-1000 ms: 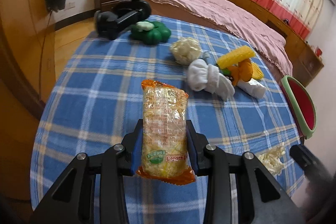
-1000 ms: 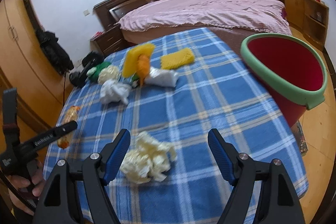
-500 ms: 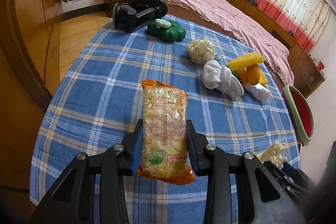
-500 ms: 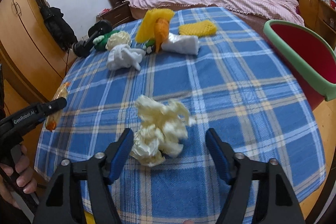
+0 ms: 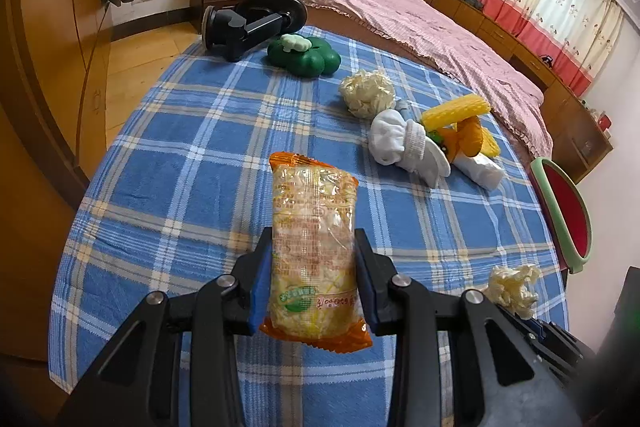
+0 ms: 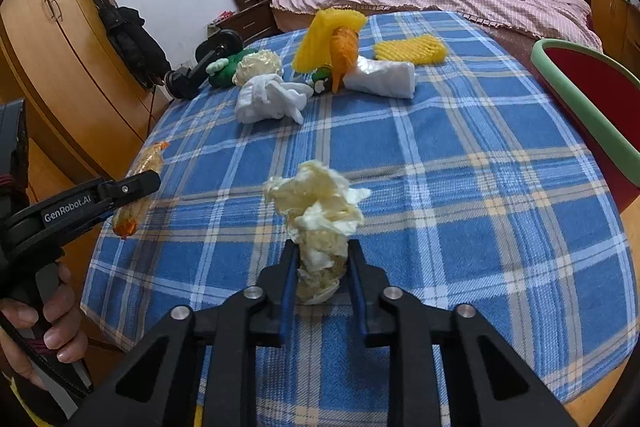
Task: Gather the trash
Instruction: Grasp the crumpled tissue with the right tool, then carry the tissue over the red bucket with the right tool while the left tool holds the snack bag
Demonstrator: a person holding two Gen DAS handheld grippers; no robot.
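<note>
Nearest, the left gripper (image 5: 314, 283) is clamped on one orange-ended snack packet (image 5: 314, 247), held upright above the blue plaid table (image 5: 200, 163). The right gripper (image 6: 322, 281) is closed around one crumpled cream paper wad (image 6: 320, 215) near the table's front edge. One red bin with a green rim (image 6: 588, 107) stands just beside the table on the right. Farther back lie one white cloth bundle (image 6: 268, 99), a second crumpled paper ball (image 6: 258, 65), one folded white packet (image 6: 380, 79), two yellow foam nets (image 6: 410, 51), one orange toy (image 6: 343, 53) and one green toy (image 5: 304, 55). Beyond is one bed (image 5: 400, 11).
</note>
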